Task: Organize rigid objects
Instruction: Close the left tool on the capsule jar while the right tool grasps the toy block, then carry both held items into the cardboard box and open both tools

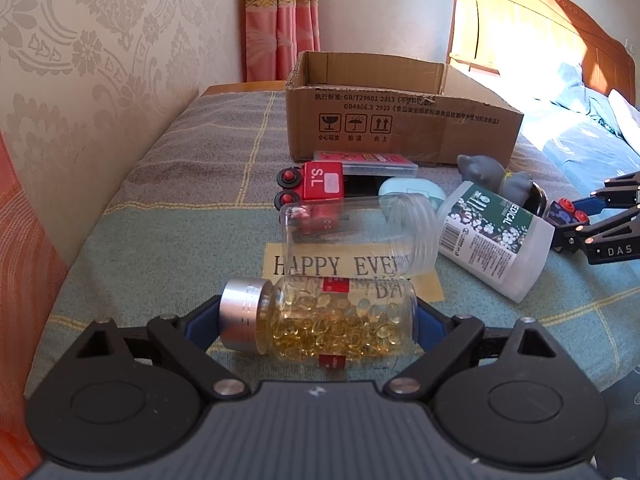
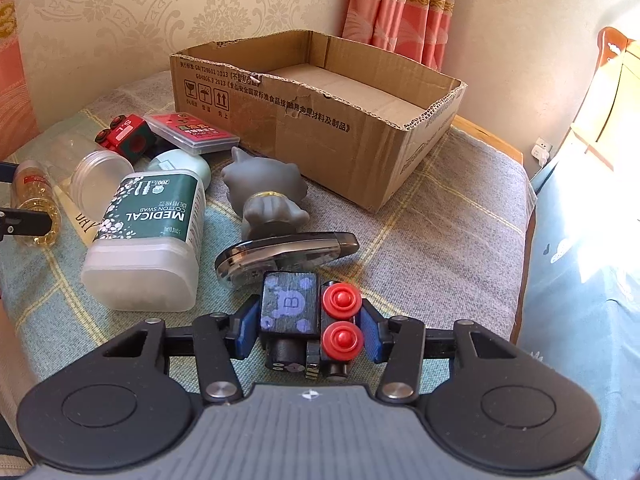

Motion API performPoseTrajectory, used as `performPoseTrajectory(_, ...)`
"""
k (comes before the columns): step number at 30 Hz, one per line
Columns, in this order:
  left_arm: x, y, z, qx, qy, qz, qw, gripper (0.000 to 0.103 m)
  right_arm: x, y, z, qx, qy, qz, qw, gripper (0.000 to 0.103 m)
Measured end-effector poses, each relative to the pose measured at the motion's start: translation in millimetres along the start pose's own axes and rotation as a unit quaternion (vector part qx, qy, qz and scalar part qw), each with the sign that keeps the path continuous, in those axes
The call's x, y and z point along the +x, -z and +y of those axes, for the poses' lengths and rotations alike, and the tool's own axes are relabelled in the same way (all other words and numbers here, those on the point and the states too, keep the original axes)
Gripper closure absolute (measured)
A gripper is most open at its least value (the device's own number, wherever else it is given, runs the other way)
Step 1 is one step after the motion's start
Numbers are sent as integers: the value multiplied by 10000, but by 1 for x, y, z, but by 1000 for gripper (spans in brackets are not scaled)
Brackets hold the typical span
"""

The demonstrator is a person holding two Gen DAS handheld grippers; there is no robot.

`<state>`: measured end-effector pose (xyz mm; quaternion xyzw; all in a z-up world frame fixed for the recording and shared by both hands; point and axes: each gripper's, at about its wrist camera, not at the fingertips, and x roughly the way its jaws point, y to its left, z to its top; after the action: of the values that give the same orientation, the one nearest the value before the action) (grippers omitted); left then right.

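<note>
- The left tongs (image 1: 318,320) straddle a capsule bottle (image 1: 320,322) lying on its side near the front edge of the surface (image 1: 168,216), silver cap to the left. The jaws stand wide at cap and base; whether the blue pads (image 1: 430,326) press on it I cannot tell.
- The right tongs (image 2: 308,326) are clamped on a small blue toy car (image 2: 310,320) with red wheels, pads against both its sides.
- Only the right wrist view looks into the cardboard box (image 2: 320,136) at the surface's far edge and shows its bare floor; the left view sees just its printed wall.
- Only the left view shows the words on the cloth, behind the capsule bottle.
- Both tongs tilt steeply down toward the surface.
- Between them lie a cotton swab tub (image 2: 148,236), a clear jar (image 1: 356,232), a grey figurine (image 2: 268,192) and a red toy car (image 1: 320,186).
</note>
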<state>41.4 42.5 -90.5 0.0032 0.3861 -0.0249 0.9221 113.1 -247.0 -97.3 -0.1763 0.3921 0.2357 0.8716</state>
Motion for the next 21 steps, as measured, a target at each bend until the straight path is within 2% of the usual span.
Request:
performPoseTrajectory(15,-18,-14,9,259,210,257,9991,10,-24,1,-2,216,176,136,9995,48)
performPoseTrajectory(21,-36,-41,8,494,271,-11,9984,10,-41,-16,-6,251,208,50,9995,48)
